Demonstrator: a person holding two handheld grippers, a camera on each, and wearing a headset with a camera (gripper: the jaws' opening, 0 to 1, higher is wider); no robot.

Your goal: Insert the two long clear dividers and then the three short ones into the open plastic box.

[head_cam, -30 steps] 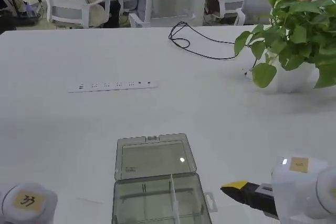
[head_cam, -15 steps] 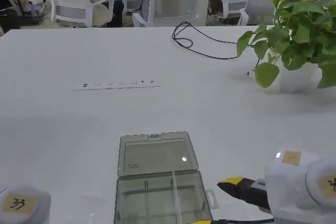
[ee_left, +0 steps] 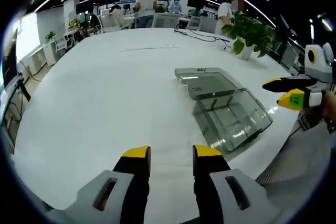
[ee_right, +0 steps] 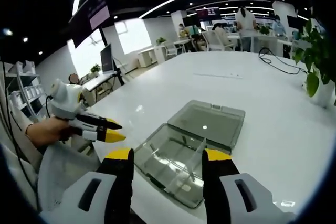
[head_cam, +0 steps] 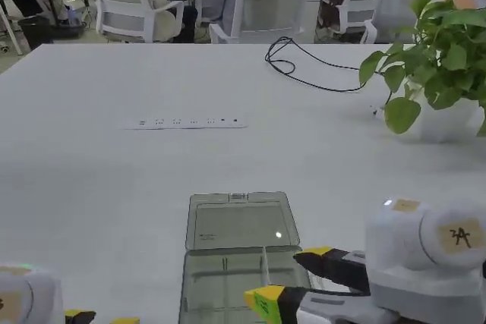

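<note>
Plastic box [ee_right: 163,163] lies open on the white table [head_cam: 114,187], just past the tips of the right tongs [ee_right: 168,156]. The right tongs are spread wide and hold nothing. In the right gripper view the box sits in line with the gap between the two yellow tips, a bit ahead of them and not touching. One clear divider [ee_right: 192,152] stands up inside the box and runs along it, away from the right tongs. I cannot tell if more dividers are in there. The lid [ee_right: 210,121] lies flat on the table on the far side of the box, edge to edge with it.

The left tongs [ee_left: 172,153] are off to the side, well apart from the box. Their tips have a gap between them with nothing in it. From the left tongs the box lies ahead and to the right. A hand [ee_right: 44,129] holds the left tongs.

Farther off, past the lid, a white power strip [head_cam: 186,122] lies flat on the table. Beyond that a black cable [head_cam: 304,70] curls near the far edge. A green plant [head_cam: 440,51] in a white pot stands far ahead of the right tongs, off to the right. Behind the table are white chairs [head_cam: 266,9].
</note>
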